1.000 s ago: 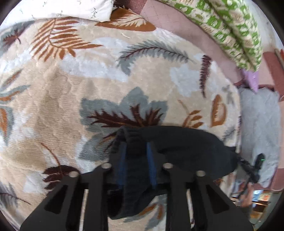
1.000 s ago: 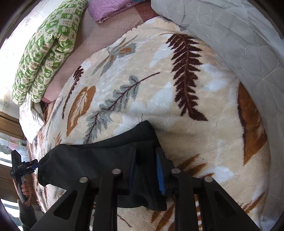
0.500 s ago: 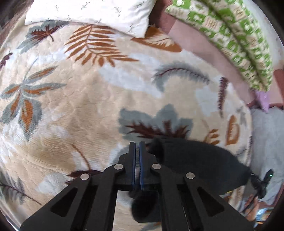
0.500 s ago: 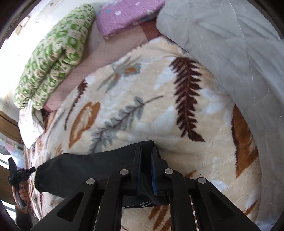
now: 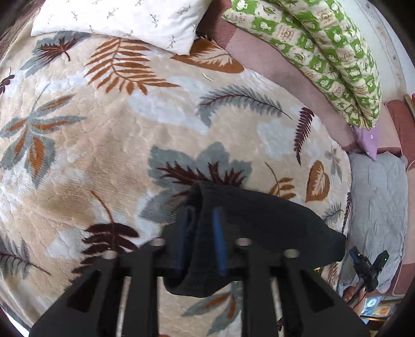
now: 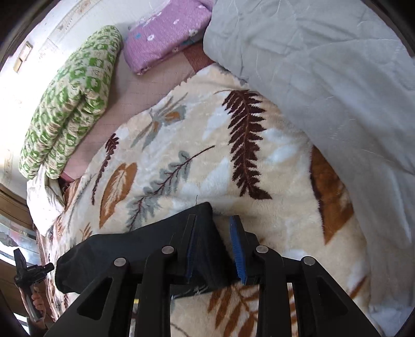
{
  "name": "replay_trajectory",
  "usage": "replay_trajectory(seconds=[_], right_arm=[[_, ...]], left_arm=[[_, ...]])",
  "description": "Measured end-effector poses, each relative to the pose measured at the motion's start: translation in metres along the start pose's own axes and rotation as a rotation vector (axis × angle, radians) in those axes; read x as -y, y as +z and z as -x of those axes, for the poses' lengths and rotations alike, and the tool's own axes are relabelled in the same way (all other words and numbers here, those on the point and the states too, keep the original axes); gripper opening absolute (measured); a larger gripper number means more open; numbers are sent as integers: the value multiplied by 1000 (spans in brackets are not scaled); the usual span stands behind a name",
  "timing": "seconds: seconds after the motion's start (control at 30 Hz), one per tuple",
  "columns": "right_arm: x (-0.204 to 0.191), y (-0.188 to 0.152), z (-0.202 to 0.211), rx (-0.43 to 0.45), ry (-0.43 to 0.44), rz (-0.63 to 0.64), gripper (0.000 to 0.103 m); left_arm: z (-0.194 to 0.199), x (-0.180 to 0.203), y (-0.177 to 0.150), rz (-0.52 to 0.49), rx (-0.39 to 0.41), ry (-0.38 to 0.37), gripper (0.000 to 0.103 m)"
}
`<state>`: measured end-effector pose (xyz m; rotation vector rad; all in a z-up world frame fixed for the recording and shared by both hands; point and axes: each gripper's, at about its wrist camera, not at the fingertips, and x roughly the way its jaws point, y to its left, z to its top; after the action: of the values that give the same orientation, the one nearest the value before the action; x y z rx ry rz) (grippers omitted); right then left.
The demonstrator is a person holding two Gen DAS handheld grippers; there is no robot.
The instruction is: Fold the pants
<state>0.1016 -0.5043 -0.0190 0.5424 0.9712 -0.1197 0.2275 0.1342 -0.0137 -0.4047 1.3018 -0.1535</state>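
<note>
The black pants lie in a folded bundle on the leaf-print blanket, low and centre in both wrist views. In the left view the left gripper has its jaws spread apart, a fold of the pants rising between the blue pads — the cloth sits in the gap, but nothing pinches it. The bundle runs off toward the lower right of that frame, where the right gripper shows small near a grey quilt.

In the right view the right gripper is likewise released, its jaws wide. The corner of the pants lies against the left-hand pad; the right-hand pad stands clear of the cloth, over bare blanket.

A white pillow sits at the upper left of the left view — a green patterned quilt at its upper right. A purple pillow lies at the top of the right view.
</note>
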Motion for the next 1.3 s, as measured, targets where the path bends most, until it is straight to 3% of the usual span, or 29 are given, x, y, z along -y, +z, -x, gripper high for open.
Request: replay_trajectory(seconds=[0.03, 0.07, 0.13, 0.27, 0.3, 0.37, 0.43, 0.6, 0.7, 0.77, 0.9, 1.03, 1.1, 1.2, 1.3], right_arm=[[0, -5, 7, -4, 12, 1, 29], [-1, -8, 10, -11, 24, 1, 30], [-1, -15, 15, -20, 42, 1, 31], [-10, -28, 19, -52, 85, 12, 31], [-19, -29, 17, -62, 118, 27, 31], [-44, -27, 10, -74, 162, 79, 31], [-85, -23, -6, -131, 249, 156, 34], [-195, -16, -71, -237, 267, 435, 37], [-238, -21, -111, -281, 226, 535, 37], [-259, -25, -139, -326, 243, 539, 37], [-277, -43, -163, -372, 228, 601, 37], [-290, -70, -161, -402, 201, 762, 39], [-291, -76, -155, -410, 208, 820, 40], [-293, -80, -152, -417, 197, 883, 41], [-296, -71, -152, -418, 234, 870, 45]], left_arm=[[-4, 2, 1, -4, -4, 8, 47], [-8, 3, 3, -8, -3, 23, 49], [-17, 3, 7, -3, -4, 46, 49], [-38, 5, 8, 32, -100, -88, 49], [-39, 10, 5, 15, -94, -76, 49], [-37, 22, 2, -42, -55, 14, 49], [-27, 31, -5, -84, -12, 36, 49], [-13, 53, -15, -234, -5, 75, 49], [-12, 56, -3, -231, -10, 48, 49], [-13, 64, 5, -240, -22, 17, 49], [-27, 88, 17, -266, -49, -3, 49], [-43, 114, 26, -316, -89, 14, 49], [-36, 127, 28, -365, -85, 35, 49], [-8, 132, 25, -431, -10, 145, 49], [7, 122, 26, -435, -17, 92, 52]])
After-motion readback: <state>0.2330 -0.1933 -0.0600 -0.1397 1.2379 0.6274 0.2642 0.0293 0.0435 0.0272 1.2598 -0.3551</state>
